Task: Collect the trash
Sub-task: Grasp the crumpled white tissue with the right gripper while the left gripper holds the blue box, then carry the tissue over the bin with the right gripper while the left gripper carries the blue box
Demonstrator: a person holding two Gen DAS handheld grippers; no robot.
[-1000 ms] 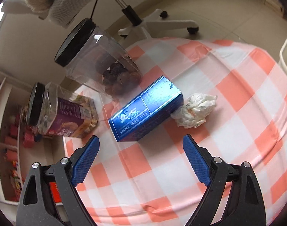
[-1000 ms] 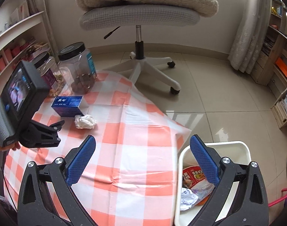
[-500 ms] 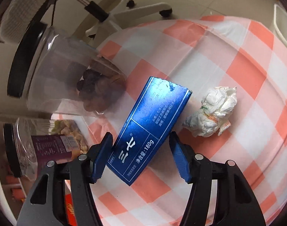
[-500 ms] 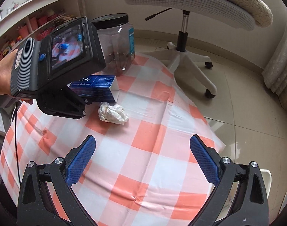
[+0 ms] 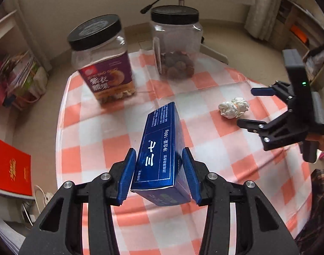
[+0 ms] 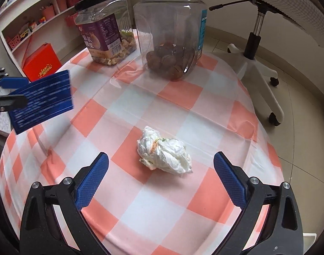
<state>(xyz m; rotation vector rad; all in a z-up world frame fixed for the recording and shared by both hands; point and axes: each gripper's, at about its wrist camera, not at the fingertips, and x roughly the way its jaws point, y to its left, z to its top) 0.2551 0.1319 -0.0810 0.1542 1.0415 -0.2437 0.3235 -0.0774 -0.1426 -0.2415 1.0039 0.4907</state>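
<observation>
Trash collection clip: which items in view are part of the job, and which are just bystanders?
Part of the job:
- blue rectangular cardboard box, lifted between the closing left gripper
- crumpled white tissue wad, ahead of the open right gripper

Bystanders:
- purple-labelled clear plastic nut jar
- clear plastic jar of brown nuts
- red cardboard box

The right tool [image 6: 160, 179] hovers over the surface [image 6: 204, 110], which is covered with a cloth of orange and white squares. Its two blue pads stand wide apart, and the crumpled white tissue [image 6: 165, 152] lies on the cloth between and a little beyond them, untouched. At the left edge the left tool [image 6: 8, 92] holds a blue box [image 6: 42, 99] raised above the cloth. At the far end stand two clear jars with black lids: a purple-label jar [image 6: 105, 36] and a jar of brown nuts [image 6: 172, 34]. An office chair [image 6: 257, 42] stands on the floor behind.
</observation>
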